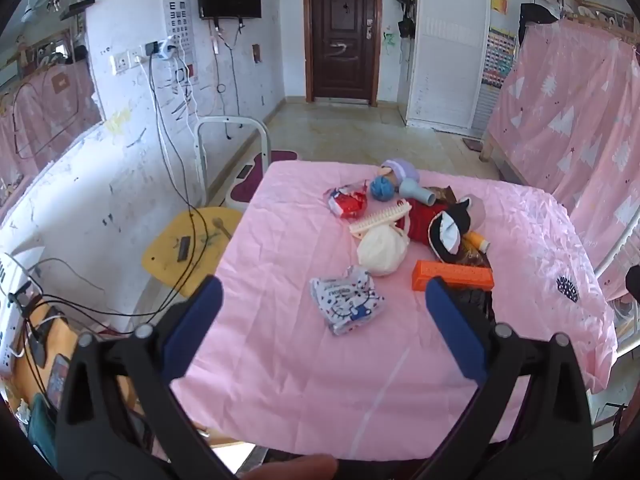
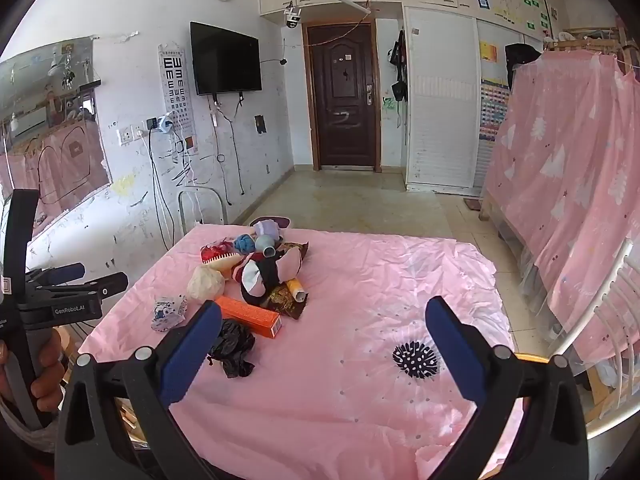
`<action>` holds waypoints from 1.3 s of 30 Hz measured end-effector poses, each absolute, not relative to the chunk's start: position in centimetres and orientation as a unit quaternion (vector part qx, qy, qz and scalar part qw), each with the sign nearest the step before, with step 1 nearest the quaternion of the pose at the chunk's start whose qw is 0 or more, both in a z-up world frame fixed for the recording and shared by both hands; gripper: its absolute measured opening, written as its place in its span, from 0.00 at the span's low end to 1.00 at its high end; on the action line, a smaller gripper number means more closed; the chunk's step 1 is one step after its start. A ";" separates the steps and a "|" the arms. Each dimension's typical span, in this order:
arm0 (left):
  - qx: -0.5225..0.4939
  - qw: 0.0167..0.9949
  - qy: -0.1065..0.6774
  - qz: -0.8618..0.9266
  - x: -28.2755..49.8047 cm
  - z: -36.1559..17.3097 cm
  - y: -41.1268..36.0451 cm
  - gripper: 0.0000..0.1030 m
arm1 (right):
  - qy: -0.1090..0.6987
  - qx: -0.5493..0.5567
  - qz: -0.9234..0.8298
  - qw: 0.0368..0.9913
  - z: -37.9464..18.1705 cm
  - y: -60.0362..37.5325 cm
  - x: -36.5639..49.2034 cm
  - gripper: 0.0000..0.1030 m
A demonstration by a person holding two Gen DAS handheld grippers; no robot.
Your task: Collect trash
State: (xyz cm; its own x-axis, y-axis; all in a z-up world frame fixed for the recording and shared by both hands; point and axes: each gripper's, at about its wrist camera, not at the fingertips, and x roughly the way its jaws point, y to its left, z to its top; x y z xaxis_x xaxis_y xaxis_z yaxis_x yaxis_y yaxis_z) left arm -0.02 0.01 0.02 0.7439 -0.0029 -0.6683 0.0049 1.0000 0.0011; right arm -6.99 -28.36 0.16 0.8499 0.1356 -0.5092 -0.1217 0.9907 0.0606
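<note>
A pile lies on the pink-covered table point(image 1: 300, 360). It holds a crumpled white printed wrapper point(image 1: 347, 305), a balled white plastic bag point(image 1: 382, 250), an orange box point(image 1: 452, 276), a red wrapper point(image 1: 347, 202), a comb, a doll and a blue yarn ball. My left gripper point(image 1: 323, 284) hovers open just short of the printed wrapper, holding nothing. My right gripper point(image 2: 324, 304) is open over bare cloth, right of the pile. A black crumpled bag point(image 2: 232, 346) lies by its left finger, near the orange box point(image 2: 250, 314) and a brown snack wrapper point(image 2: 286, 300). A hand holds the left gripper point(image 2: 100, 276) at the table's left edge.
A yellow chair point(image 1: 180, 248) and hanging cables point(image 1: 168, 160) stand left of the table, with a power strip point(image 1: 10, 320) nearer. A pink-curtained bunk point(image 2: 580, 200) and a white rail point(image 2: 608, 300) close the right side. Tiled floor runs to the brown door point(image 2: 344, 96).
</note>
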 end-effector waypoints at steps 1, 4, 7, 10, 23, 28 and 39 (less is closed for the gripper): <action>0.001 0.934 0.359 -0.002 0.0 0.0 0.0 0.94 | 0.263 0.008 0.065 0.963 0.2 -28.3 -7.0 0.89; 0.003 0.933 0.359 -0.004 -0.1 0.0 0.0 0.94 | 0.264 0.009 0.064 0.962 0.3 -28.3 -7.0 0.89; 0.001 0.933 0.359 -0.005 -0.1 0.1 0.3 0.94 | 0.263 0.010 0.062 0.963 0.1 -28.5 -6.8 0.89; 0.003 0.933 0.360 -0.004 0.1 -0.1 -0.3 0.94 | 0.262 0.014 0.061 0.963 0.2 -28.7 -6.8 0.89; 0.007 0.932 0.361 -0.002 0.3 -0.2 -0.6 0.94 | 0.261 0.014 0.058 0.963 0.4 -28.7 -6.7 0.89; 0.006 0.932 0.362 -0.002 0.3 -0.3 -0.6 0.94 | 0.262 0.013 0.058 0.963 0.5 -28.5 -6.6 0.89; 0.009 0.932 0.362 -0.004 0.2 -0.1 -0.5 0.94 | 0.260 0.009 0.061 0.964 0.6 -28.2 -6.7 0.89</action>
State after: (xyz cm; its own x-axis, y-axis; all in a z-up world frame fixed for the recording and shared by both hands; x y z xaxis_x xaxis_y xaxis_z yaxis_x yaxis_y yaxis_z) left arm 0.21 -0.52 -0.09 0.7375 -0.0008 -0.6754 0.0137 0.9998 0.0137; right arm -6.74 -28.18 0.56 0.8572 0.1224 -0.5002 -0.1128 0.9924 0.0495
